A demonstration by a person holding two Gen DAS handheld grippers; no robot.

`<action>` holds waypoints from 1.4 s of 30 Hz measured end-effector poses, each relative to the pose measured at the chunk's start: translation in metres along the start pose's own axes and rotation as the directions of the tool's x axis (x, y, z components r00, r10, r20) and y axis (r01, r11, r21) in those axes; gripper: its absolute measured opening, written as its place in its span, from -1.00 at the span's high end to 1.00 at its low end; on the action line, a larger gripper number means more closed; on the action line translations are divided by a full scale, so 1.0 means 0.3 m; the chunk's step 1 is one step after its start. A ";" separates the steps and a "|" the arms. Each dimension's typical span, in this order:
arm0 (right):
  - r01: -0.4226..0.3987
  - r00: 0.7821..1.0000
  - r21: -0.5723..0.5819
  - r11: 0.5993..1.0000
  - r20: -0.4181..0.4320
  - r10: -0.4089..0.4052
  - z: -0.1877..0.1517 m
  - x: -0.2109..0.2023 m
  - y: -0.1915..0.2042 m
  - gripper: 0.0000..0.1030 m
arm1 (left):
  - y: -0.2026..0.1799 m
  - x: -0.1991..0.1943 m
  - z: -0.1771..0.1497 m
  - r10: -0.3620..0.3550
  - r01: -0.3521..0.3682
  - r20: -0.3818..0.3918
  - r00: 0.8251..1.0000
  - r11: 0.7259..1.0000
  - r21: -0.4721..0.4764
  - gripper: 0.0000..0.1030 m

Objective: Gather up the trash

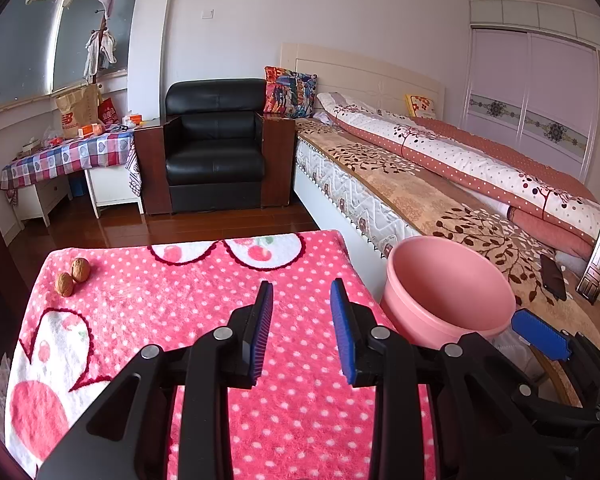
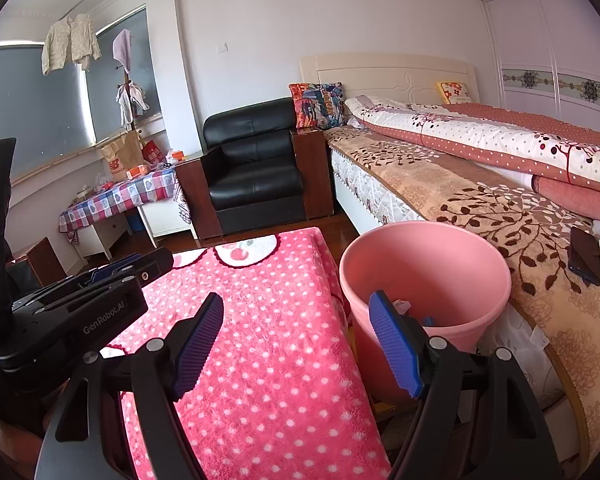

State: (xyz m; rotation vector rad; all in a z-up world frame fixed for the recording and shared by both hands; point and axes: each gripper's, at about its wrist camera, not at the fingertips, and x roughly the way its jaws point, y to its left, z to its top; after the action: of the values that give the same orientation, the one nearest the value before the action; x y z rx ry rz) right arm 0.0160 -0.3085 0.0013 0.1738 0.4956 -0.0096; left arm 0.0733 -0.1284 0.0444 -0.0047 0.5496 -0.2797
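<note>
Two walnuts (image 1: 72, 276) lie at the far left corner of the table covered by a pink dotted cloth (image 1: 204, 280). A pink bin (image 1: 448, 284) stands to the right of the table beside the bed; in the right wrist view the bin (image 2: 424, 264) holds some scraps at its bottom. My left gripper (image 1: 302, 320) is open and empty above the middle of the cloth. My right gripper (image 2: 296, 340) is open and empty over the table's right edge, its right finger in front of the bin. The left gripper also shows in the right wrist view (image 2: 112, 272).
A bed (image 1: 440, 176) with folded quilts runs along the right, with a dark phone (image 2: 585, 255) and a propped phone (image 1: 598, 266) on it. A black armchair (image 1: 216, 148) and a cluttered checked-cloth side table (image 1: 68, 156) stand at the back. Wooden floor lies between.
</note>
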 end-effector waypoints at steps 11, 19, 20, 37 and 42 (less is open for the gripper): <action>0.000 1.000 0.000 1.000 0.002 0.000 0.000 0.000 0.000 -0.44 | -0.002 0.000 0.000 0.000 0.000 -0.001 1.000 1.000 0.000 0.42; -0.001 1.000 0.001 1.000 0.004 0.001 0.006 -0.002 0.004 -0.44 | -0.002 -0.001 0.000 -0.002 0.002 0.002 1.000 1.000 0.006 0.42; -0.001 1.000 0.001 1.000 0.004 0.001 0.005 -0.003 0.002 -0.44 | -0.001 0.000 -0.001 -0.002 0.002 0.002 1.000 1.000 0.006 0.42; -0.003 1.000 0.007 1.000 0.015 0.003 0.018 -0.014 0.021 -0.44 | -0.002 -0.009 -0.002 -0.001 0.001 0.007 1.000 1.000 0.013 0.42; -0.004 1.000 0.008 1.000 0.015 0.003 0.014 -0.019 0.021 -0.44 | 0.000 -0.012 -0.002 0.000 0.000 0.009 1.000 1.000 0.014 0.42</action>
State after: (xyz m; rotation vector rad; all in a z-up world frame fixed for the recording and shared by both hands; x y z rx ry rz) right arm 0.0134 -0.3032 0.0086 0.1823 0.4801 -0.0096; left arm 0.0702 -0.1275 0.0458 0.0070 0.5388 -0.2837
